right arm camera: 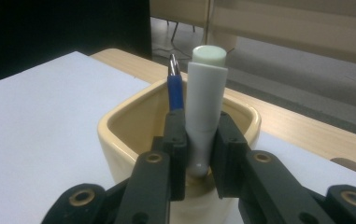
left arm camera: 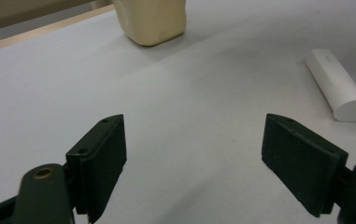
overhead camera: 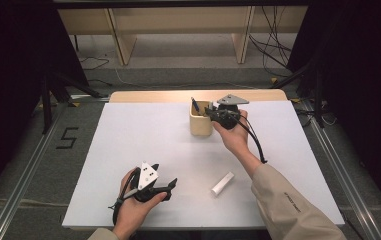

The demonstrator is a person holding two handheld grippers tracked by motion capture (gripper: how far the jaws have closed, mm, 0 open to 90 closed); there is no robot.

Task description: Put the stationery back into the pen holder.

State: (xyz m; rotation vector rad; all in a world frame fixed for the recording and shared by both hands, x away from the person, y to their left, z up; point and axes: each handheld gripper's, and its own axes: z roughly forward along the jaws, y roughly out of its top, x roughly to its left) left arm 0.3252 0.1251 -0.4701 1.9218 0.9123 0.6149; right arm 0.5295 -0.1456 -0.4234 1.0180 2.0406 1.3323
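Nearest the person, the left gripper (overhead camera: 170, 187) rests low over the white mat (overhead camera: 128, 150), held in the left hand (overhead camera: 135, 200). In the left gripper view its jaws stand wide apart with bare mat between them, so it is released. The landmark for everything here is the cup (overhead camera: 200, 119), a cream, square-mouthed cup standing upright near the mat's far edge.

A white tube (overhead camera: 222, 183) lies on its side on the mat, well nearer the person than the cup and a little to its right; in the left gripper view the tube (left arm camera: 338, 85) lies ahead and to the right of the jaws, apart from them.

Farther on, the right gripper (overhead camera: 211, 114) hangs at the cup's right rim, borne by the right hand (overhead camera: 234, 135) in a beige sleeve. In the right gripper view its jaws are clenched on a white marker (right arm camera: 204, 112), gripped at its narrower lower part, upright over the cup's (right arm camera: 129, 140) mouth. A blue pen (right arm camera: 175, 84) stands in the cup just left of the marker.

Beyond the cup runs the table's wooden edge (overhead camera: 153, 96).
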